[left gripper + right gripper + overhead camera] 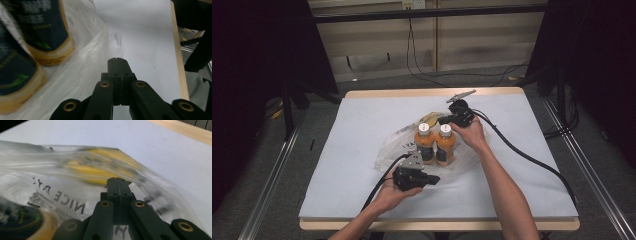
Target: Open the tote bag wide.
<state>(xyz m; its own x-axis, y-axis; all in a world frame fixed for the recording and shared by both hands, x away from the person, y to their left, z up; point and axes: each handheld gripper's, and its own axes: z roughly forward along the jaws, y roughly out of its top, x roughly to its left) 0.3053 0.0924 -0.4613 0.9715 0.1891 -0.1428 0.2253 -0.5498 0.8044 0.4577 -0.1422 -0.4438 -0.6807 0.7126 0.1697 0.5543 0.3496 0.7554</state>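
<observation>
Bottles (pixel 435 142) on plastic bag (pixel 391 145), between left claw (pixel 435 179) and right claw (pixel 443 120)

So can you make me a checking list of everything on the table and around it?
Surface: table with a white cover.
Job's things: two orange bottles upright side by side, on a clear plastic bag; a yellow thing inside the bag, blurred.
Clutter: nothing seen.
Tools: left tool shut, empty, just in front of the bottles; right tool shut, against the bag.
Cables: one black cable from each tool; more on the floor behind.
Surroundings: dark curtains, metal rails, grey floor.
</observation>
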